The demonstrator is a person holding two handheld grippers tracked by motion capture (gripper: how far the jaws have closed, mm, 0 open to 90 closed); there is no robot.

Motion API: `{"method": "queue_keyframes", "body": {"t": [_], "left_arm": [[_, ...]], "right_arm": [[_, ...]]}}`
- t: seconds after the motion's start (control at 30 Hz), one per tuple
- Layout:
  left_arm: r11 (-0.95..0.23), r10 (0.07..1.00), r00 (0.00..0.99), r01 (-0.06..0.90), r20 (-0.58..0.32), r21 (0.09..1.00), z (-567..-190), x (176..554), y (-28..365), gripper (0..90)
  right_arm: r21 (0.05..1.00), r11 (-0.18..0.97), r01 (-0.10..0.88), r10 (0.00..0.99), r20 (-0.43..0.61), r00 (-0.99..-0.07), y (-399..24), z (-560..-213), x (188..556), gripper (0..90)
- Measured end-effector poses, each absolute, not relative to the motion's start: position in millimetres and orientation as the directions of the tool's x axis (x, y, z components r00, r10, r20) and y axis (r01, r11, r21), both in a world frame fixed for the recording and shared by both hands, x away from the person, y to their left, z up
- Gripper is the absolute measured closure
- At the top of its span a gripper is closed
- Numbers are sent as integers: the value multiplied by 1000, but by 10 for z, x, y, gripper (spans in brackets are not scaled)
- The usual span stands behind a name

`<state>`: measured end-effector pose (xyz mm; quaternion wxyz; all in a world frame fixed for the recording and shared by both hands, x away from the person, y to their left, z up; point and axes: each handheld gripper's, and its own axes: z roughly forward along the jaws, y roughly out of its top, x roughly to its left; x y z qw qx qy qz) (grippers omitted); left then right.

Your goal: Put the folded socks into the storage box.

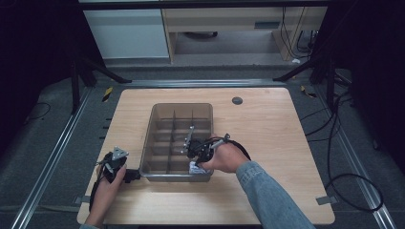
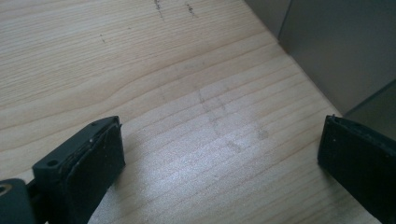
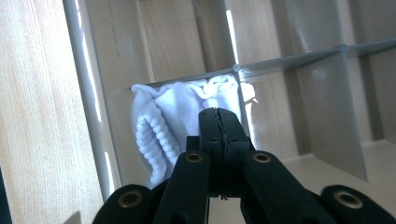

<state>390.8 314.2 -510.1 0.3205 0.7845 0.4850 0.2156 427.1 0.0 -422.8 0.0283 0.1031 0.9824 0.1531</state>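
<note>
While your right gripper [image 3: 219,116] sits down in the bin [image 1: 149,138], its jaws are pressed tight together w/ nothing between them, tips right against the white cloth [image 3: 173,119]. That cloth is bunched up in the near right corner compartment of the bin, tucked btw the bin's outer wall and a divider [image 3: 299,58], and in the high view you can just spot it as a white patch [image 1: 195,167] under your right hand [image 1: 224,160]. Can't tell if the tips actually press into the fabric or just hover at it, tbh. Your left gripper [image 1: 113,164] is parked on the table [image 1: 267,143] just outside the bin's near left corner, held in your left hand [image 1: 106,188], and its jaws are spread wide w/ only bare wood between them. From the left gripper view the pads [image 2: 100,161] stand well apart, and the bin's grey wall [image 2: 345,51] is close by at the upper right. Bin itself is a clear-ish grey tray split into rows of small compartments, sitting roughly mid table.
</note>
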Motion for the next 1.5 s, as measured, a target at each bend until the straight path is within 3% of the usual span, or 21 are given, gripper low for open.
{"method": "queue_keyframes", "body": {"t": [1.5], "left_arm": [[-324,900,436,623,28,712,-5100,3906,3141,0]], "right_arm": [[563,762,320,403,-24,-915,-746,-3758,4361,886]]}}
